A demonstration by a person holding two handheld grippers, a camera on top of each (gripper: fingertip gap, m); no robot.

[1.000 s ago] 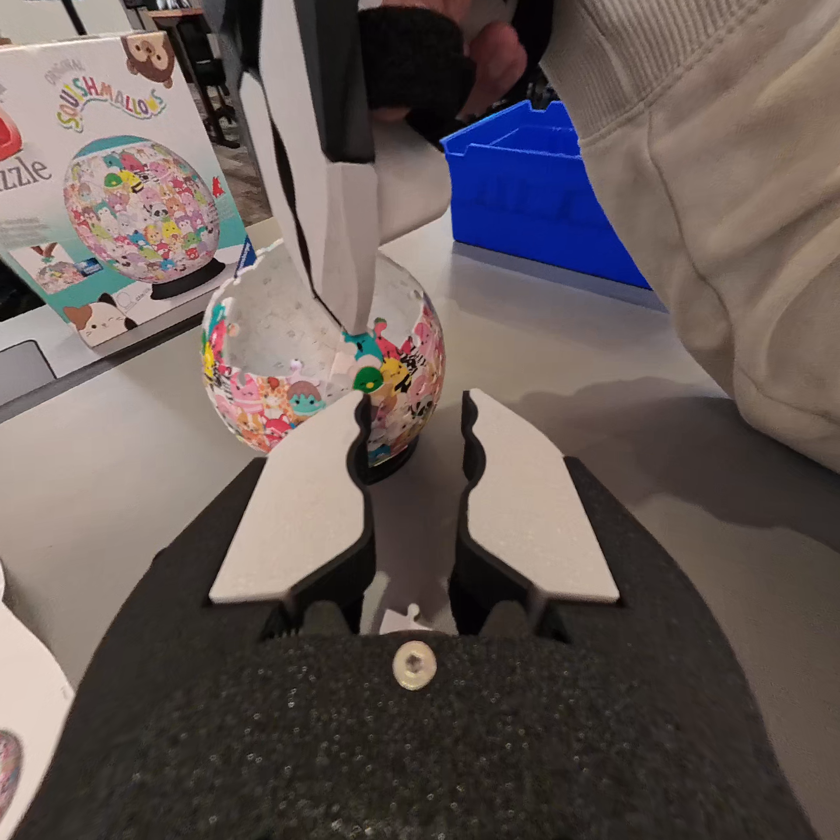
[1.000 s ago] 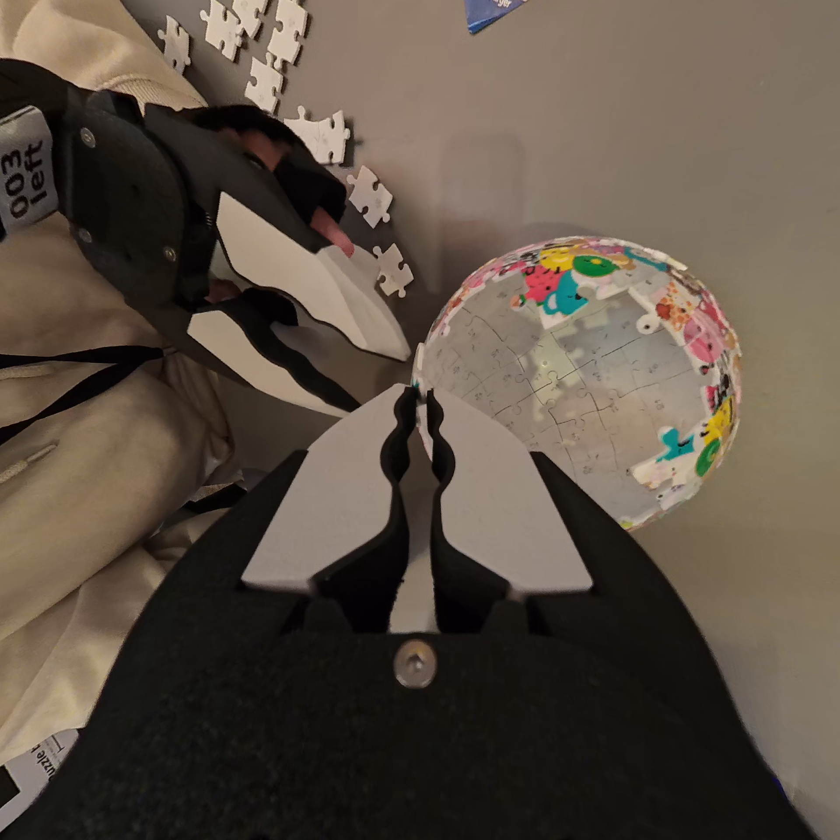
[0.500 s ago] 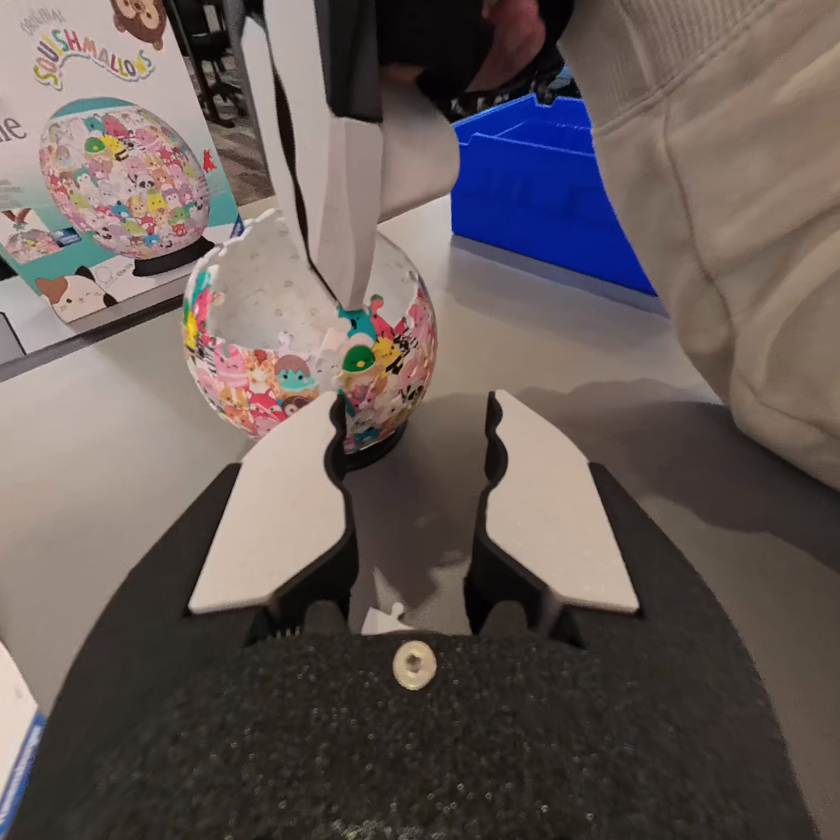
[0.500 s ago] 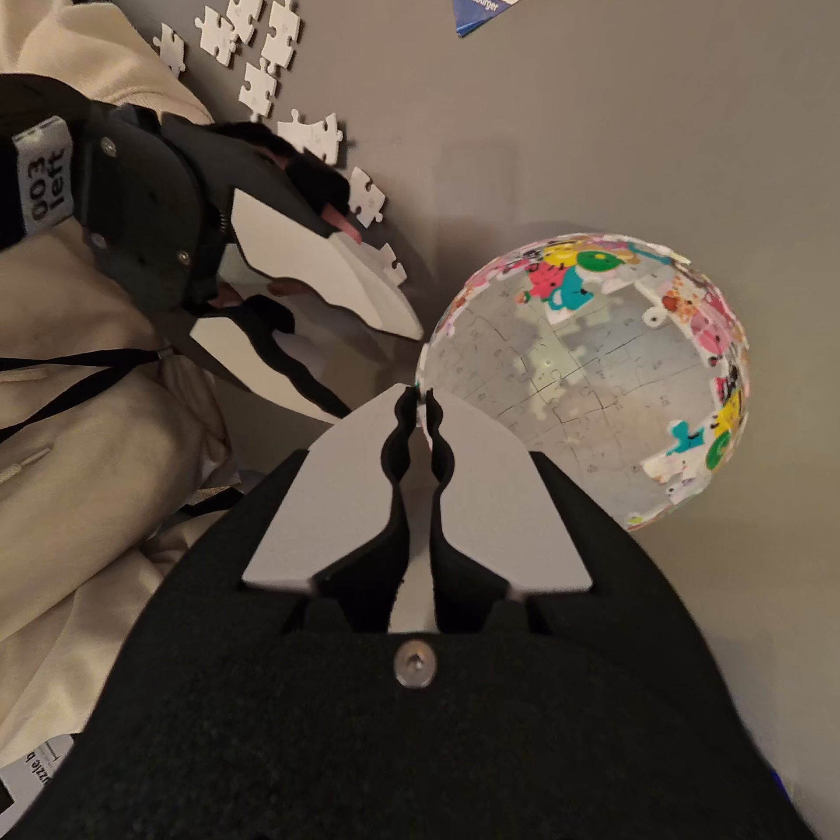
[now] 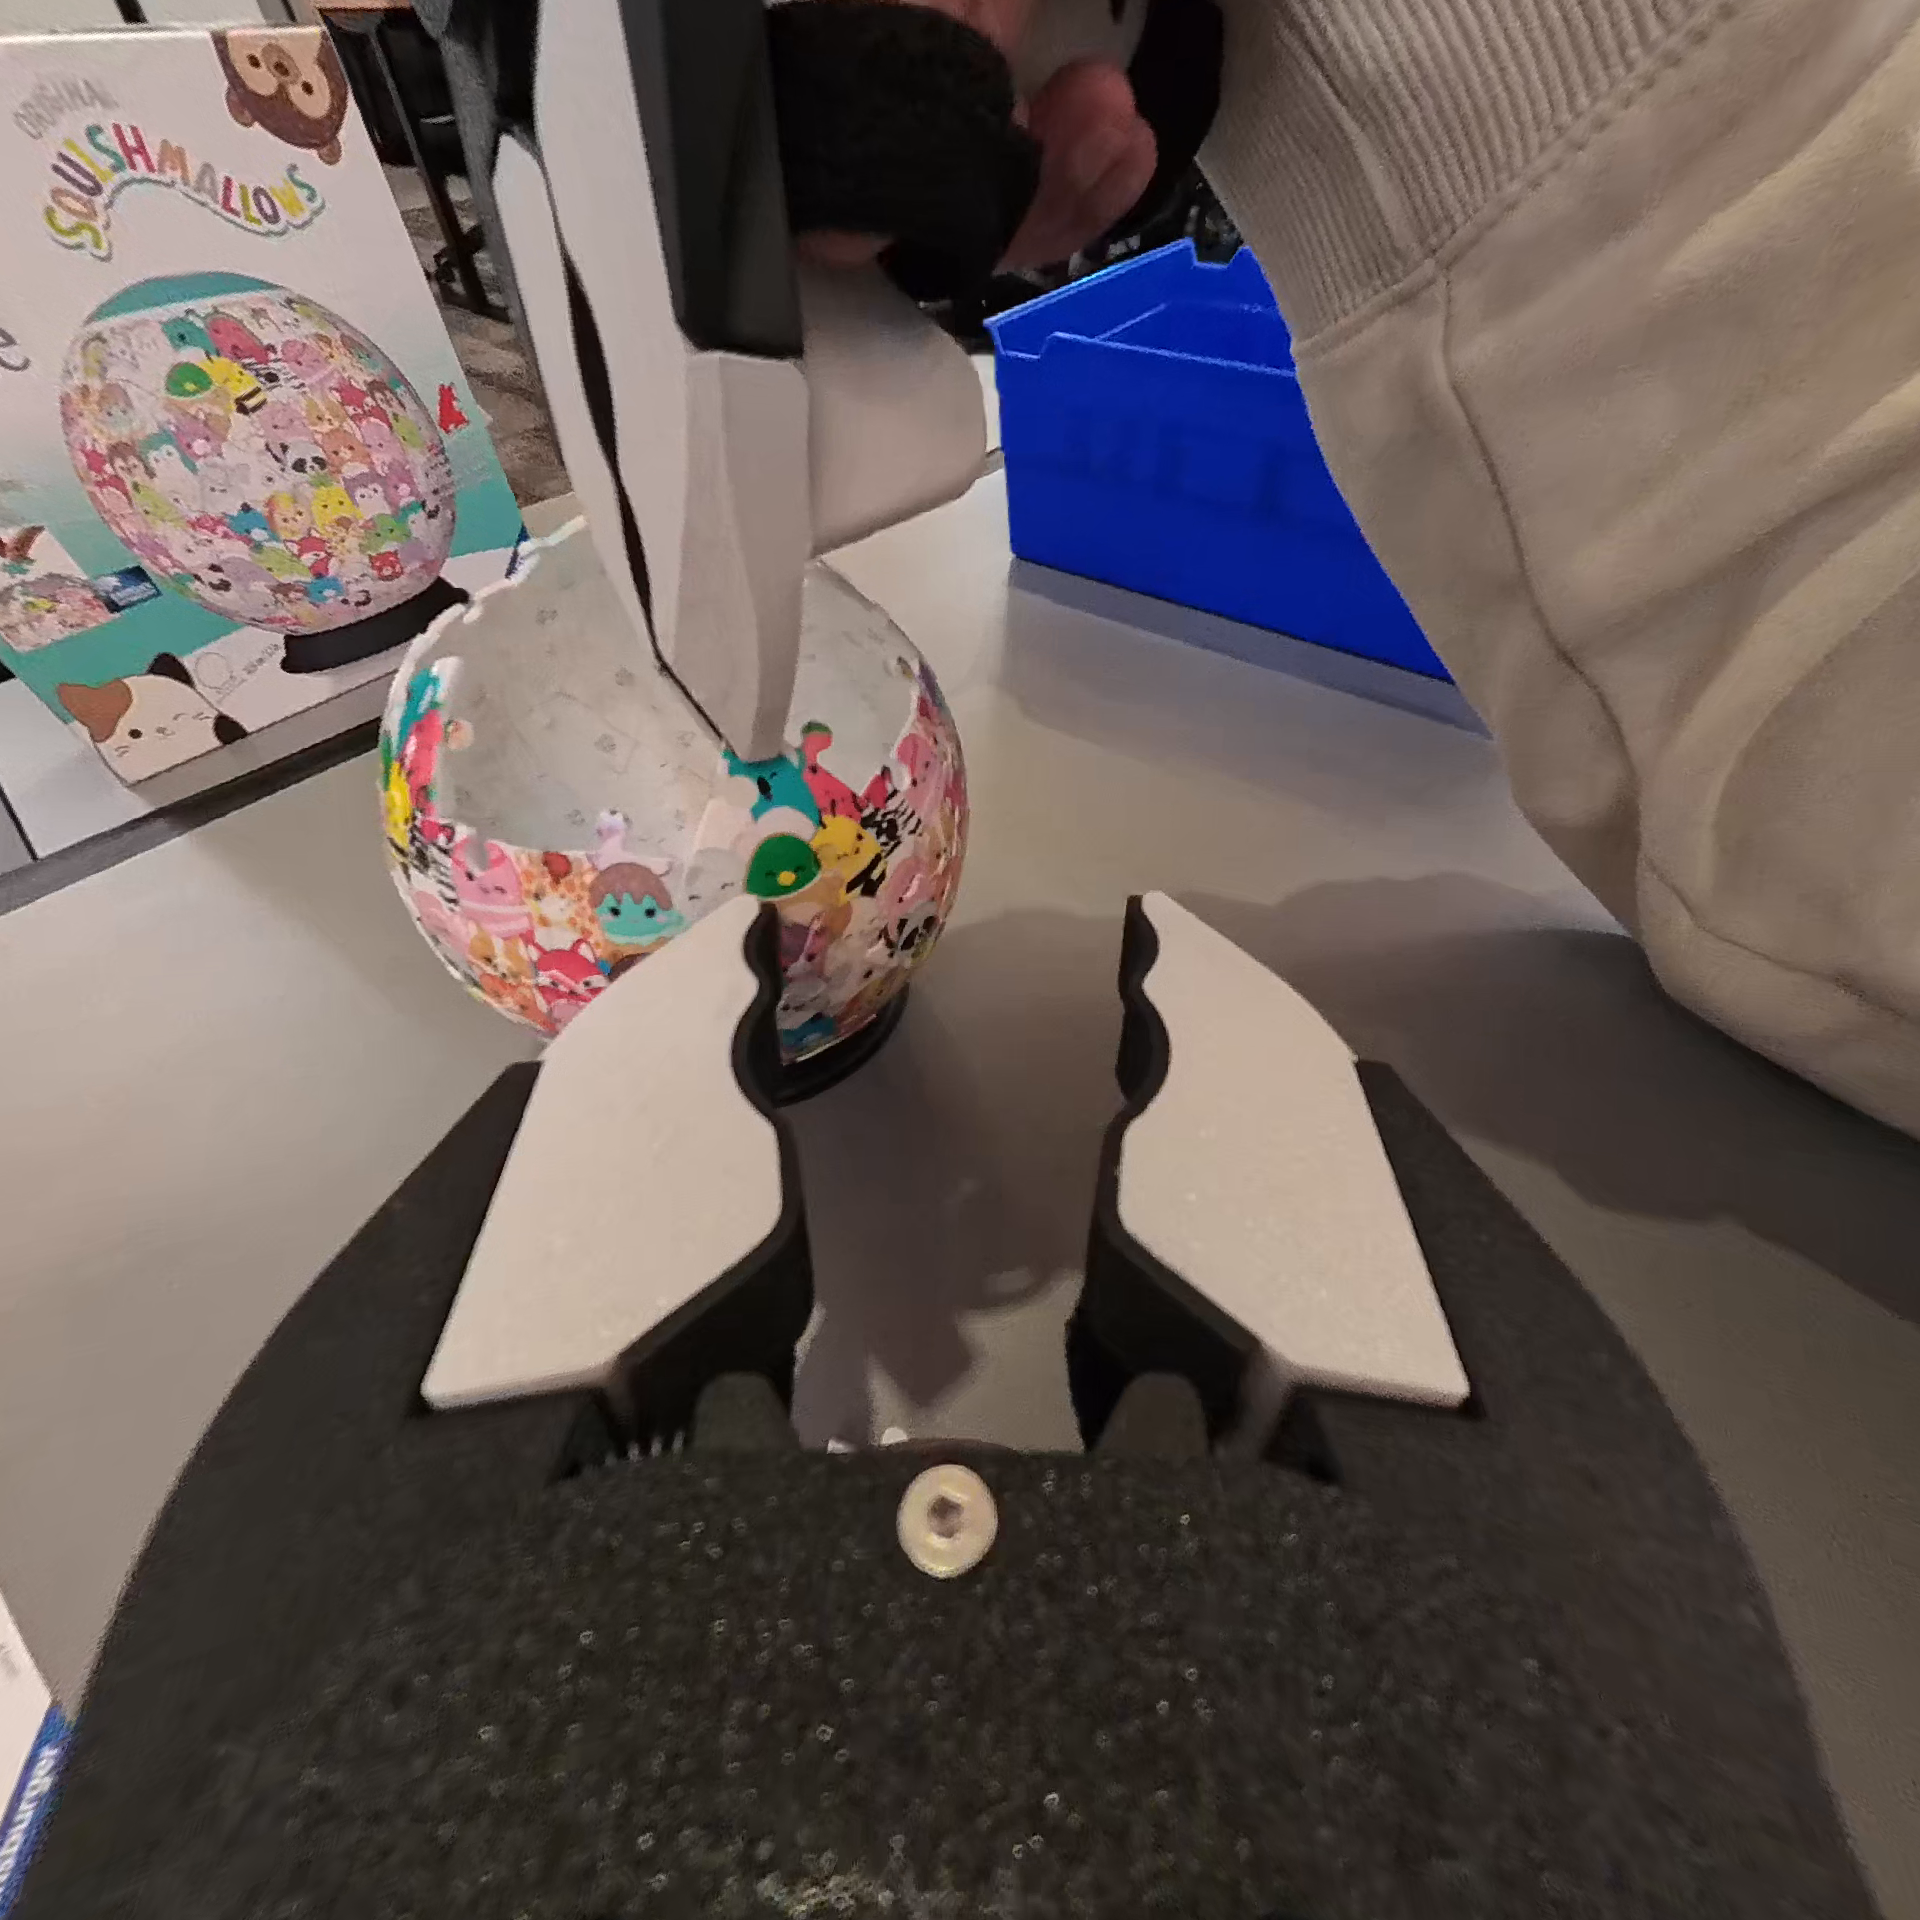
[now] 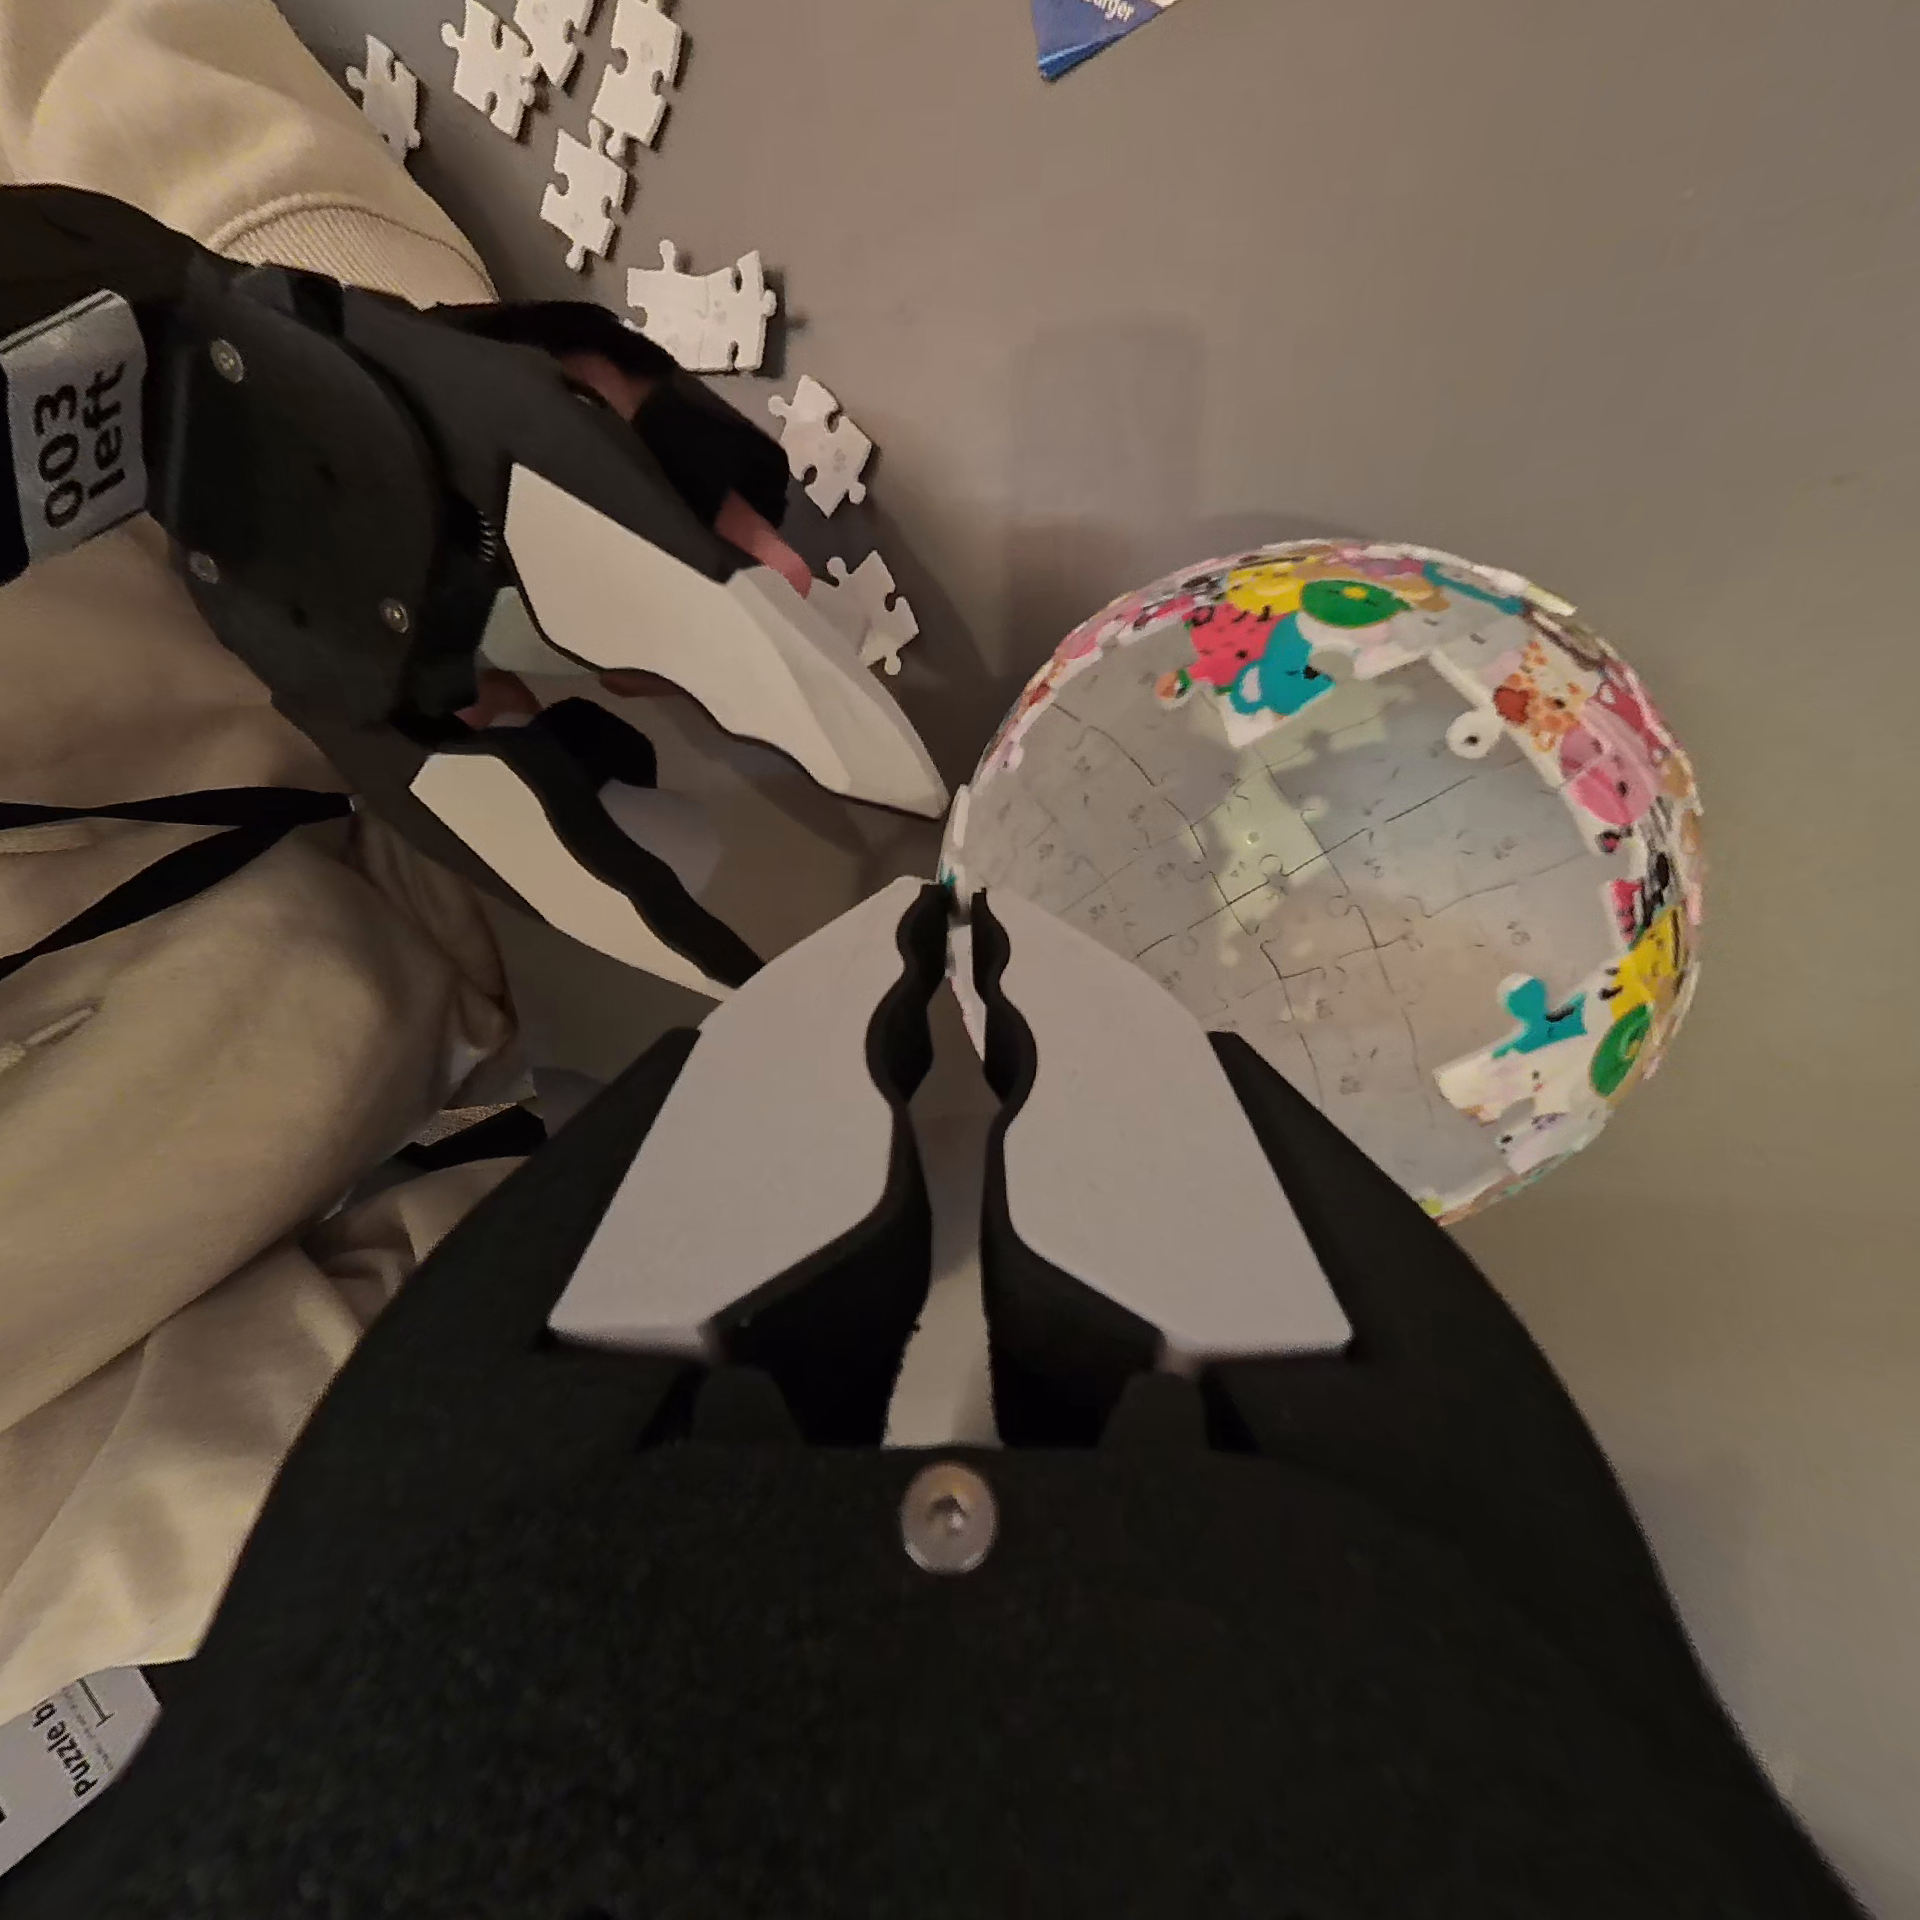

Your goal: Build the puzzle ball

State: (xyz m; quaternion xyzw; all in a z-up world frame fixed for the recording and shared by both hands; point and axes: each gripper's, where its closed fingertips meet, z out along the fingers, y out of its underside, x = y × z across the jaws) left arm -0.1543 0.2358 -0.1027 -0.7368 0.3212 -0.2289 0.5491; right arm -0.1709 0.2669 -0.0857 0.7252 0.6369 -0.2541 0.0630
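The puzzle ball (image 5: pixel 665 821) stands on a black stand, its top open and its white inside showing; it also shows in the right wrist view (image 6: pixel 1330 883). My right gripper (image 6: pixel 954 896) is shut on the ball's near rim. In the left wrist view the right gripper (image 5: pixel 758 727) comes down from above onto that rim. My left gripper (image 5: pixel 945 914) is open and empty, low over the table just in front of the ball. In the right wrist view the left gripper (image 6: pixel 842 894) sits left of the ball.
The puzzle box (image 5: pixel 208 416) stands at back left and a blue bin (image 5: pixel 1174 457) at back right. Several loose white pieces (image 6: pixel 707 312) lie on the grey table behind the left gripper. A cream sleeve (image 5: pixel 1662 520) fills the right side. The grippers' ends are close to 4 centimetres from one another.
My left gripper has opened wider and shifted slightly, hiding the loose piece under it. My right gripper has stayed shut on the ball's rim.
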